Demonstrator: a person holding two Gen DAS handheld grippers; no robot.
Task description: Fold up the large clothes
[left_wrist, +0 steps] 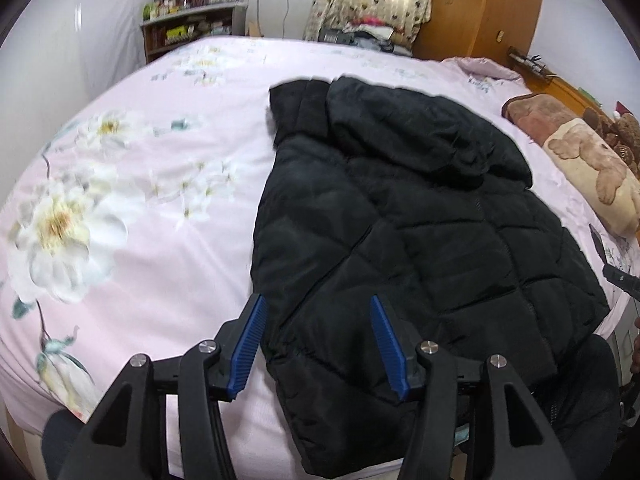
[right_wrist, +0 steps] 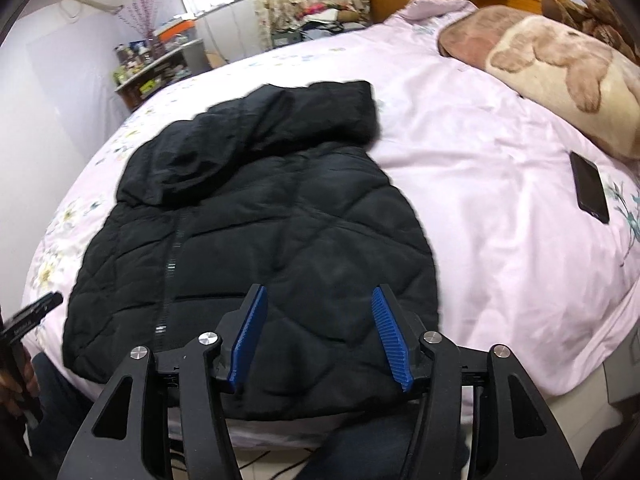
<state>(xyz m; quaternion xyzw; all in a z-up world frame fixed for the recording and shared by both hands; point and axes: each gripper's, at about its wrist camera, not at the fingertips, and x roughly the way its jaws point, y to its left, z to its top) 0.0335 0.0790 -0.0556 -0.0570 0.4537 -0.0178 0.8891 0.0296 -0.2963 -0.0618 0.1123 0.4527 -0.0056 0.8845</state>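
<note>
A black quilted hooded jacket (left_wrist: 404, 248) lies on the pink floral bedspread (left_wrist: 132, 208), sleeves folded in, hood at the far end, hem at the near bed edge. It also shows in the right wrist view (right_wrist: 256, 232). My left gripper (left_wrist: 318, 344) is open and empty, just above the jacket's near left hem corner. My right gripper (right_wrist: 320, 334) is open and empty, above the jacket's near right hem. The right gripper's tip shows at the left view's right edge (left_wrist: 618, 278); the left gripper's tip shows at the right view's left edge (right_wrist: 36, 312).
A black phone (right_wrist: 590, 186) lies on the bedspread (right_wrist: 500, 200) right of the jacket. A teddy-bear blanket (right_wrist: 560, 76) lies at the head of the bed. A shelf (left_wrist: 188, 28), curtains and a wooden wardrobe (left_wrist: 480, 4) stand beyond the bed.
</note>
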